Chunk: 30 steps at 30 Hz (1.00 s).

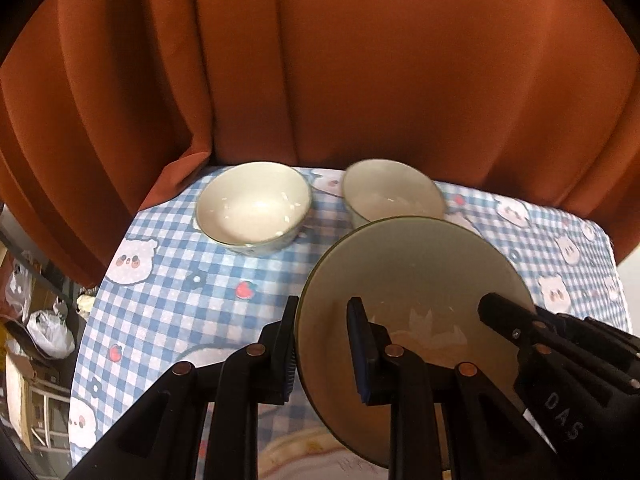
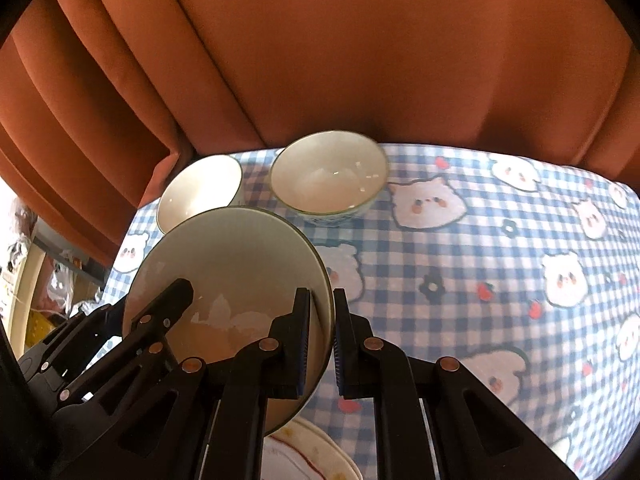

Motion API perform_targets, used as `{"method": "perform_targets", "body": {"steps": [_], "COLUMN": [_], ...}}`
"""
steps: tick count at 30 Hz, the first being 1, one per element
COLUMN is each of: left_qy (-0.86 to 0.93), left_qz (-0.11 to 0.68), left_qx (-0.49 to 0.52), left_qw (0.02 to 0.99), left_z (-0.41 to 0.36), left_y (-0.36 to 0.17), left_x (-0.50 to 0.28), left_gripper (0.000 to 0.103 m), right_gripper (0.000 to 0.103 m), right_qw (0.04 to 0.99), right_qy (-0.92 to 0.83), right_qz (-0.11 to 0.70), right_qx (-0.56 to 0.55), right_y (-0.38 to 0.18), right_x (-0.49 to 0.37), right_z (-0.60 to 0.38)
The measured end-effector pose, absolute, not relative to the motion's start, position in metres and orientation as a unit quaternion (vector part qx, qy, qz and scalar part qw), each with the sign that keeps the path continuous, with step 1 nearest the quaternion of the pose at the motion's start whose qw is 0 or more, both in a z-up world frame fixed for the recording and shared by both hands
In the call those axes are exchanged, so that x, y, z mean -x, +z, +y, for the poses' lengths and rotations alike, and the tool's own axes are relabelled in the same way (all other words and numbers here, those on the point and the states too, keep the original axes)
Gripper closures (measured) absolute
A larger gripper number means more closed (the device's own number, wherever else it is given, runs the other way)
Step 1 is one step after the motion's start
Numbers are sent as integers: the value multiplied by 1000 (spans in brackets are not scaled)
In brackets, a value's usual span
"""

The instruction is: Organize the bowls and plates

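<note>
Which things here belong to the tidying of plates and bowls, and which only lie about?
For the job:
held bowl, gripped at its rim by both claws, left claw and right claw
left bowl
right bowl
plate below

Lying about:
tablecloth
curtain
bags on the floor

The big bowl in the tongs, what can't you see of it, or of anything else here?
- Big bowl: its lower edge and underside, hidden by the left tongs and right tongs in both views.
- Plate: mostly under the bowl and tongs, cut off by the bottom edge in the right wrist view.
- Far right bowl: front hidden by the big bowl in the left wrist view, blurred.
</note>
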<state>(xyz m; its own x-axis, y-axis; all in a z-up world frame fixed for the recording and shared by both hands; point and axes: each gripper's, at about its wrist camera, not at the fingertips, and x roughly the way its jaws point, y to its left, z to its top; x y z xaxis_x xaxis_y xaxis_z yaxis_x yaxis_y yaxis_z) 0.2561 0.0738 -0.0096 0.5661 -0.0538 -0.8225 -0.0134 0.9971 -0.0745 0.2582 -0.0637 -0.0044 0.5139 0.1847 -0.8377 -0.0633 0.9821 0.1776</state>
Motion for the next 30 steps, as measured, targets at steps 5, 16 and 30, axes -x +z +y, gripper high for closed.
{"method": "perform_targets", "body": {"steps": [5,16,30], "left_qy": [-43,-62,-59], "left_qz": [462,482,512], "left_qx": [24,17,1], "left_qw": [886,874,857], "left_z": [49,2,-59], "left_y": [-3,-10,-40], "left_x": [-236,-190,-143], "left_gripper": [82,82,82], "right_gripper": [90,90,90], "right_qw": [873,867,852], "right_qy": [39,21,27], "right_qz": [482,491,517], "right_qx": [-66,-79,-81], "right_y": [7,0,-33], "right_x": [-225,-171,-122], "right_z": [-86,-136,-193]}}
